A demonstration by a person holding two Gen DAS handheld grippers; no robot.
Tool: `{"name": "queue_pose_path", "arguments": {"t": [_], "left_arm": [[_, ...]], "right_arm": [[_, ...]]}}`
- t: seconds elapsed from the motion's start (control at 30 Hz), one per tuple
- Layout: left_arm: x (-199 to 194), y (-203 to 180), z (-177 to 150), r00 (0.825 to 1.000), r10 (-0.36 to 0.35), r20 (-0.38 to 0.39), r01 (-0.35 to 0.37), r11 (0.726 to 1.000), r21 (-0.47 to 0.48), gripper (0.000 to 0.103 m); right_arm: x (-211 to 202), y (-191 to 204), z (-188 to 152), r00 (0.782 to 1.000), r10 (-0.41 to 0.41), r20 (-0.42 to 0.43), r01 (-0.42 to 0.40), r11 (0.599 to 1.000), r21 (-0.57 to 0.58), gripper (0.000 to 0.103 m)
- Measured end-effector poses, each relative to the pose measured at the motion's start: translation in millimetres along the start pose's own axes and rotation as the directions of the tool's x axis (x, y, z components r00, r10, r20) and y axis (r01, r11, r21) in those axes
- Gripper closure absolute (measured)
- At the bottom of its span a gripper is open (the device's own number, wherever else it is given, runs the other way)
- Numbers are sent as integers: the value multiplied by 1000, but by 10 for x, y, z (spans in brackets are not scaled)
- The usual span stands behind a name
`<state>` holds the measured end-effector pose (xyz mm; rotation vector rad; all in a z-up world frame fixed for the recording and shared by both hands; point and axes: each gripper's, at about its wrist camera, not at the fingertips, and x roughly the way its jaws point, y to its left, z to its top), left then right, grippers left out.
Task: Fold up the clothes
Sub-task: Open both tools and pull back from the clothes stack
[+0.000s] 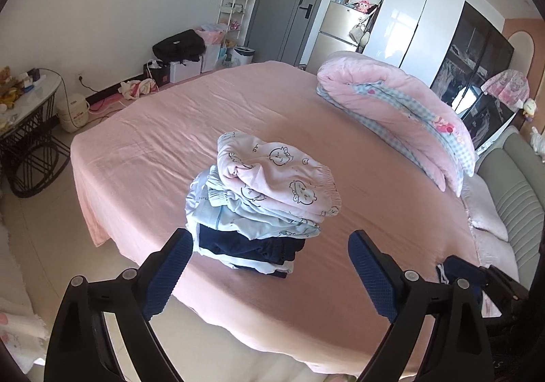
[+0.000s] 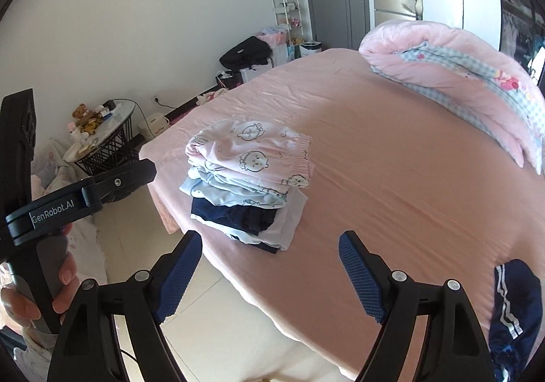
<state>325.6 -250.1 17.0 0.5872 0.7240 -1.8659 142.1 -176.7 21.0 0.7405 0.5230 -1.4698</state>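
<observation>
**Folded pile sitting on the pink bed, both tongs spread**

A stack of folded clothes (image 1: 262,201) is resting near the foot corner of the bed (image 1: 170,143), on the pink sheet. A pink printed garment (image 1: 276,174) is lying on top, pale blue pieces are sitting under it, and a navy piece (image 1: 252,249) is showing at the bottom.

The left gripper (image 1: 270,257) is hovering in front of the stack with its jaws spread wide, gripping nothing. The right gripper (image 2: 270,261) is likewise hanging open and empty.

A loose navy garment with white stripes (image 2: 514,307) is lying unfolded at the near edge of the bed, well apart from the stack. A rolled pink quilt (image 1: 398,116) is lying along the far side. A hand (image 2: 44,286) is gripping the left tool's handle.
</observation>
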Motion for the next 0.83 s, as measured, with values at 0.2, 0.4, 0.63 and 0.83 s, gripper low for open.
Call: {"name": "queue_pose_path", "arguments": {"t": [0.2, 0.4, 0.63, 0.83], "left_arm": [[-285, -98, -244, 996, 86, 28, -87, 994, 65, 10], [-521, -144, -450, 998, 63, 31, -66, 994, 82, 10], [-560, -159, -623, 997, 78, -5, -77, 992, 103, 10], [-601, -111, -696, 992, 127, 6, -127, 985, 114, 10]], "right_arm": [[-136, 79, -159, 1000, -29, 0, 29, 999, -38, 21], [-178, 185, -322, 999, -24, -22, 23, 999, -43, 21], [-246, 325, -462, 999, -36, -31, 34, 997, -73, 20], [-313, 465, -570, 997, -68, -32, 63, 990, -124, 20]]}}
